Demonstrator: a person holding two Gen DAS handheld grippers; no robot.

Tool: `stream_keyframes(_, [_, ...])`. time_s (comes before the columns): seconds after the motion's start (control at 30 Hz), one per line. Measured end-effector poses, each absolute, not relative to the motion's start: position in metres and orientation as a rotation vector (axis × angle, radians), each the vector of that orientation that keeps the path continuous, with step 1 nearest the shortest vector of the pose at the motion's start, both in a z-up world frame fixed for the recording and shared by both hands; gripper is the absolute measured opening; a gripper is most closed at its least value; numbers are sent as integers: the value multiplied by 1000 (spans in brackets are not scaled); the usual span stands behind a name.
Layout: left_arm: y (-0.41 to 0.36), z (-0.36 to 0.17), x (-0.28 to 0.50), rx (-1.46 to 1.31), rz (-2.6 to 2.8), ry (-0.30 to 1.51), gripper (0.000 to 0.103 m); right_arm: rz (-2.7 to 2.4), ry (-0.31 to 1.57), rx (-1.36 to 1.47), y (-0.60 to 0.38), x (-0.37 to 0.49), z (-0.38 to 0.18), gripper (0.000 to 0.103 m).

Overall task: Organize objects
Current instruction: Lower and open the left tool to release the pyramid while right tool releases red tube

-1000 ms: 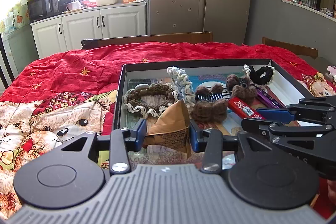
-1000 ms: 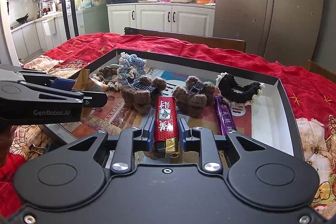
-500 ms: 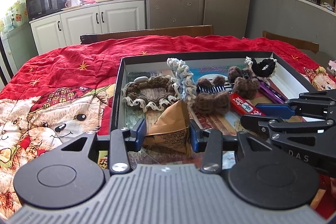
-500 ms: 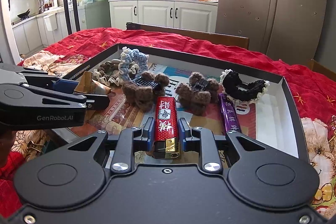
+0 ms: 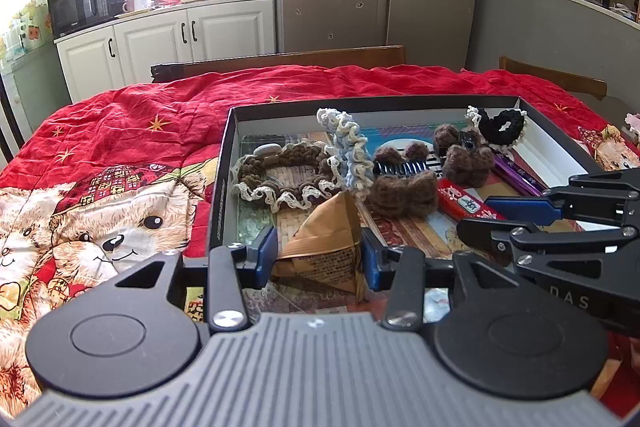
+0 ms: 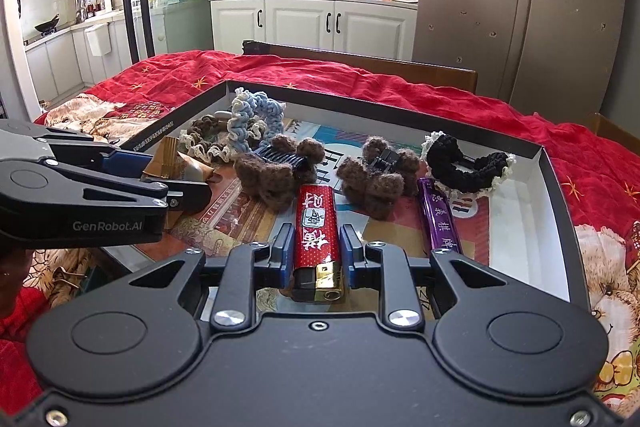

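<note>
Left claw (image 5: 318, 257) clenched on brown paper packet (image 5: 326, 247), low over the near-left corner of black tray (image 5: 219, 187). Right claw (image 6: 314, 253) clenched on red lighter (image 6: 316, 227), at tray's 6 o'clock edge. Since a second ago: both grips unchanged, nothing released; both cameras have eased slightly back and up, tray contents shifted a little in view. Purple lighter (image 6: 438, 223) lies just beside, at 3 o'clock of red one. Brown knit clips (image 6: 276, 171), black scrunchie (image 6: 460, 167), blue-white scrunchie (image 5: 348, 151) untouched in tray. Judgement: both items look lifted for transfer, placement not yet done. Tray sits on red quilt (image 5: 120, 115).
</note>
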State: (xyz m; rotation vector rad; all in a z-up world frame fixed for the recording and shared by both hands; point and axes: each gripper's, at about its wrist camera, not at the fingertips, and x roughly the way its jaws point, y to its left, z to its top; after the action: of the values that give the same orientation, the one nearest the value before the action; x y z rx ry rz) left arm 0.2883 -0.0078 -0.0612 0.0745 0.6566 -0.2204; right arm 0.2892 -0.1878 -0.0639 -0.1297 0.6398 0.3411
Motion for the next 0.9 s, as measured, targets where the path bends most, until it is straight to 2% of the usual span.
stream_keyframes(0.23, [-8, -60, 287, 70, -224, 658, 55, 341, 641, -130, -188, 289, -64, 23])
stream_keyframes(0.33, [-8, -59, 286, 72, -225, 651, 61, 340, 639, -134, -188, 288, -63, 23])
stream_keyframes(0.6, [-7, -51, 281, 74, -227, 634, 63, 346, 617, -124, -190, 282, -56, 28])
stream_keyframes(0.9, [-5, -35, 268, 81, -235, 601, 66, 355, 588, -132, -192, 266, -40, 28])
